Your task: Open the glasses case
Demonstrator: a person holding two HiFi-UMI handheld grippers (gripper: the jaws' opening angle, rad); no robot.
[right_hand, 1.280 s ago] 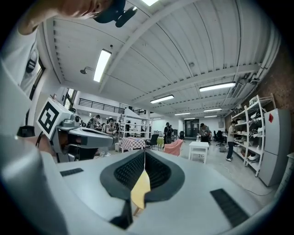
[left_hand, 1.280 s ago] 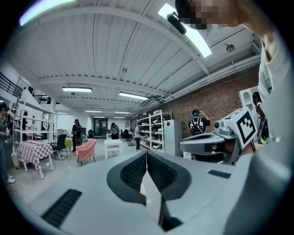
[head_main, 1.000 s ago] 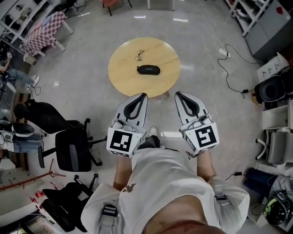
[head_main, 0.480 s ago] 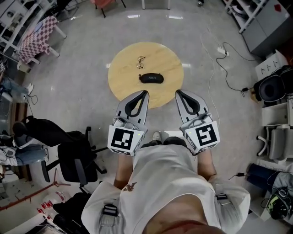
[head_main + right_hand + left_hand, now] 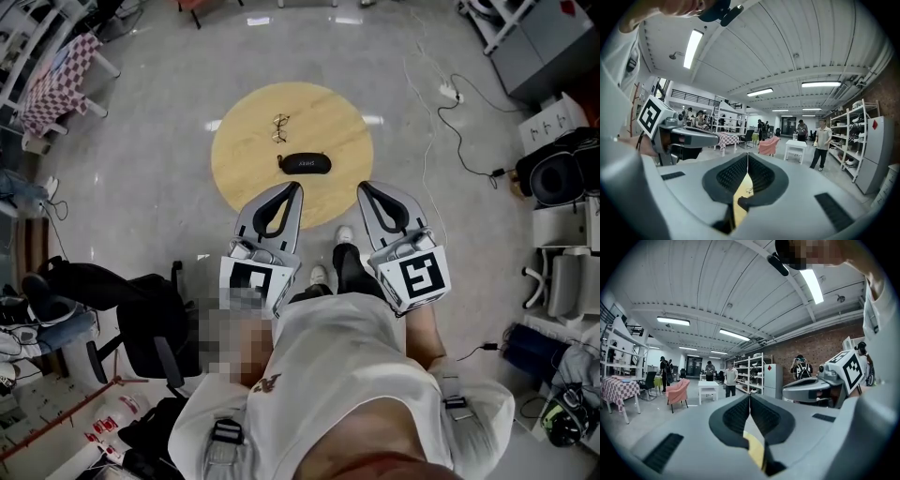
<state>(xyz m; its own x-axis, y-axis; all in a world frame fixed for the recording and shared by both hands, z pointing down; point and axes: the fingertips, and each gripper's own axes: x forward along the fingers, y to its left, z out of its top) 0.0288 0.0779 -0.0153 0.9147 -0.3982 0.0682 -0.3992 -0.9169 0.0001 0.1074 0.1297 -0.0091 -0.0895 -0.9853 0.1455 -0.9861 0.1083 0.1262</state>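
Wooden round counter (image 5: 246, 178) is standing on the grey floor (image 5: 150, 187), seen from the head view. Black glasses case (image 5: 305, 164) is lying shut near the middle of the counter, its long side running across the picture.

1. Eyeglasses (image 5: 279, 127) are lying on the far side of the case, slightly to its left and apart from it.
2. Left tool (image 5: 294, 187) is pointing toward the case from the near side, with its tip showing just short of the case in the head view. The left gripper view is showing its 2 jaws pressing together along their whole length, with nothing between them.
3. Right tool (image 5: 364, 187) is pointing the same way, to the right of the case and well clear of it, its tip at the counter's near-right edge. The right gripper view is showing its 2 jaws meeting as well, pinching nothing. A slit below them is showing yellow wood and a dark shape.
4. Neither tool is touching the case.
5. Black office chair (image 5: 150, 319) is standing well to the near left of the case.
6. White cable (image 5: 450, 122) is trailing over the floor to the far right of the case.
7. Person's white shirt (image 5: 347, 375) is filling the near edge, behind both tools.
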